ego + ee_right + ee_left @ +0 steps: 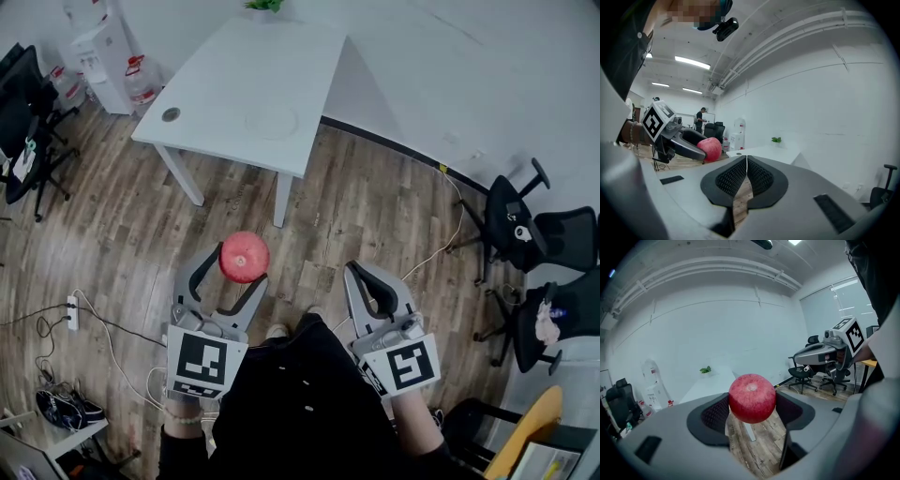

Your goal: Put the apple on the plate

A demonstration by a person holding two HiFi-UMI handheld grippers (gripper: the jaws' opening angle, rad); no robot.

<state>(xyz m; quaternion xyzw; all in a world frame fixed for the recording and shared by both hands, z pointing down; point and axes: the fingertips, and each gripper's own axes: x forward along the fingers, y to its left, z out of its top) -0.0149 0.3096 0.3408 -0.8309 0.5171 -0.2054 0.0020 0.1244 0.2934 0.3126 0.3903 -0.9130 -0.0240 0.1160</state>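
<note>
A red apple (244, 257) is clamped between the jaws of my left gripper (232, 262), held in the air above the wooden floor. In the left gripper view the apple (752, 398) fills the gap between the two dark pads. My right gripper (378, 286) hangs beside it, shut with its pads touching and nothing between them (746, 175). From the right gripper view the apple (711, 149) shows at the left in the other gripper. A white plate (272, 122) lies on the white table (220, 89) farther ahead, faint against the tabletop.
A small green plant (264, 5) stands at the table's far edge. Water dispenser and bottles (111, 66) sit at the left wall. Black office chairs (525, 234) crowd the right side. A power strip with cables (71, 307) lies on the floor at the left.
</note>
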